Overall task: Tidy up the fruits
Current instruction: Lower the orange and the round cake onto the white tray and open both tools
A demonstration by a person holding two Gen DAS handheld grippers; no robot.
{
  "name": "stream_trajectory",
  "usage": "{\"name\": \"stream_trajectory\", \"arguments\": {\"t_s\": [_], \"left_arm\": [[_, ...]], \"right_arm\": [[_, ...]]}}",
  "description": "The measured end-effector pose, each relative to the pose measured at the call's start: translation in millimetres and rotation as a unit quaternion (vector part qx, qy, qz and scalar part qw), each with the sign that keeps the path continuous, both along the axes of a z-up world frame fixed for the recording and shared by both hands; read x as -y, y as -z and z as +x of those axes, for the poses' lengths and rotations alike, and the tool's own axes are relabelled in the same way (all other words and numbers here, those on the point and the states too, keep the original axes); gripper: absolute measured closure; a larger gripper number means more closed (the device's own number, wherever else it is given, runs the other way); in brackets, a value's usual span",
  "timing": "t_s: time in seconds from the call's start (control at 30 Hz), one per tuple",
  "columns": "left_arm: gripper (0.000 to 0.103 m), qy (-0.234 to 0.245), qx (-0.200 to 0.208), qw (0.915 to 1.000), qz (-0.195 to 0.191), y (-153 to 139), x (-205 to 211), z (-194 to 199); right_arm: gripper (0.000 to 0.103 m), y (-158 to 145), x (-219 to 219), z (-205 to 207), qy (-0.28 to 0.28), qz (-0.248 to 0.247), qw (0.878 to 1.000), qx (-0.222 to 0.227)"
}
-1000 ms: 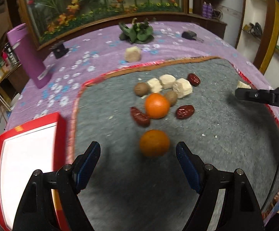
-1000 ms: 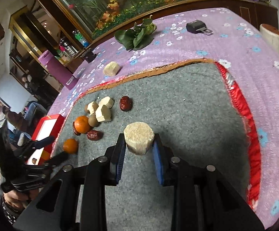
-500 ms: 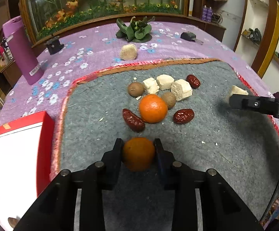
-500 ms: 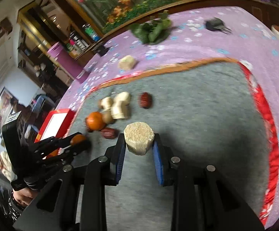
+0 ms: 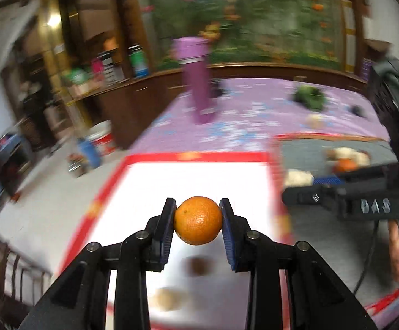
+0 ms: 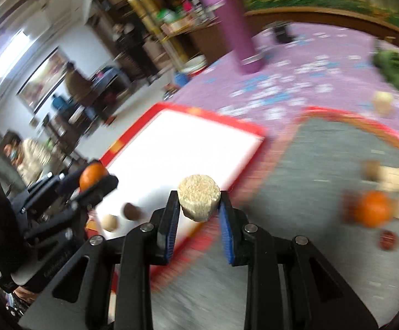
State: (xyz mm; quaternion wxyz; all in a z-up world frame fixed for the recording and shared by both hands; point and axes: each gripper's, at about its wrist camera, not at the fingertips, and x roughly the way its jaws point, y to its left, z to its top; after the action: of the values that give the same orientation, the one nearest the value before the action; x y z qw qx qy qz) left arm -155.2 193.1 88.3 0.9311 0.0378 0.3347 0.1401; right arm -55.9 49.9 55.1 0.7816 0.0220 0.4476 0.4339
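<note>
Orange (image 5: 198, 220) clamped in left gripper (image 5: 198, 227); right gripper (image 6: 199, 211) pinches a beige chunk (image 6: 199, 201) (backgrounds blurred).

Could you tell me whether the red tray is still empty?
No, the red tray already holds a brown piece and a pale piece.

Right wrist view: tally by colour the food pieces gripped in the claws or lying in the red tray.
Orange: 1, the orange in the left claw.
Beige: 2, the round cake in the right claw, and the beige lump in the red tray.
Brown: 1, the brown piece in the tray.
Total: 4
</note>
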Motion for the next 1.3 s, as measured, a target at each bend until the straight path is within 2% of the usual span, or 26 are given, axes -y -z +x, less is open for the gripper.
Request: {"name": "stream_trajectory", "arguments": {"t_s": [0.13, 0.27, 0.37, 0.4, 0.43, 0.47, 0.5, 0.53, 0.6, 0.73, 0.87, 0.97, 1.07, 1.13, 1.2, 1.27, 1.3], "left_arm": [[0.072, -0.060, -0.017, 0.9980, 0.012, 18.1, -35.8, -1.2], [0.071, -0.085, -0.032, 0.9958, 0.001, 39.8, -52.5, 6.9], [0.070, -0.100, -0.036, 0.9944, 0.003, 46.1, -56.3, 13.4], [0.065, -0.101, -0.036, 0.9942, 0.005, 45.0, -56.6, 12.8], [0.051, -0.105, -0.032, 0.9939, 0.012, 42.3, -54.6, 11.0], [0.042, -0.111, -0.023, 0.9933, 0.023, 37.9, -52.8, 5.6], [0.027, -0.118, -0.010, 0.9924, 0.035, 34.5, -55.2, -4.0], [0.023, -0.123, 0.001, 0.9914, 0.044, 30.7, -53.6, -8.2], [0.023, -0.128, 0.019, 0.9899, 0.057, 22.7, -52.8, -15.8], [0.022, -0.122, 0.046, 0.9901, 0.052, 10.2, -48.9, -32.8], [0.021, -0.110, 0.045, 0.9919, 0.044, 14.8, -42.6, -43.7], [0.021, -0.104, 0.032, 0.9932, 0.040, 22.6, -38.8, -50.9], [0.021, -0.108, 0.034, 0.9931, 0.031, 14.3, -45.2, -67.7], [0.021, -0.122, 0.048, 0.9905, 0.041, -1.5, -53.7, -81.1], [0.021, -0.159, 0.068, 0.9832, 0.058, -21.7, -67.6, -95.4], [0.017, -0.202, 0.087, 0.9725, 0.075, -45.2, -83.2, -114.5], [0.011, -0.231, 0.095, 0.9645, 0.086, -59.9, -92.9, -125.3]], "right_arm": [[0.073, 16.4, -57.4, -14.7, -0.034, -0.020, 0.999, -0.007], [0.073, 28.5, -76.9, -18.7, -0.038, -0.042, 0.998, -0.009], [0.072, 26.9, -80.4, -24.2, -0.040, -0.064, 0.997, 0.015], [0.066, 26.7, -81.0, -24.7, -0.041, -0.067, 0.997, 0.014], [0.062, 25.0, -82.4, -24.3, -0.042, -0.066, 0.997, 0.009], [0.057, 22.7, -80.1, -24.2, -0.040, -0.062, 0.997, 0.008], [0.056, 19.0, -78.0, -23.3, -0.035, -0.055, 0.998, 0.013], [0.056, 14.1, -74.4, -24.1, -0.032, -0.046, 0.998, 0.023], [0.054, 1.2, -61.8, -25.2, -0.026, -0.024, 0.998, 0.043], [0.047, -19.4, -32.8, -23.0, 0.001, 0.011, 0.998, 0.069], [0.045, -26.2, -13.2, -28.9, 0.021, 0.005, 0.995, 0.093], [0.045, -22.2, -6.4, -32.4, 0.026, -0.003, 0.996, 0.087], [0.045, -27.8, -7.4, -40.1, 0.016, -0.007, 0.996, 0.086], [0.045, -48.3, -11.5, -50.6, 0.006, 0.005, 0.993, 0.115], [0.045, -73.8, -19.3, -66.0, -0.009, 0.023, 0.988, 0.150], [0.043, -106.4, -26.9, -86.3, -0.020, 0.056, 0.979, 0.194], [0.039, -122.9, -31.3, -95.6, -0.022, 0.071, 0.974, 0.212]]}}
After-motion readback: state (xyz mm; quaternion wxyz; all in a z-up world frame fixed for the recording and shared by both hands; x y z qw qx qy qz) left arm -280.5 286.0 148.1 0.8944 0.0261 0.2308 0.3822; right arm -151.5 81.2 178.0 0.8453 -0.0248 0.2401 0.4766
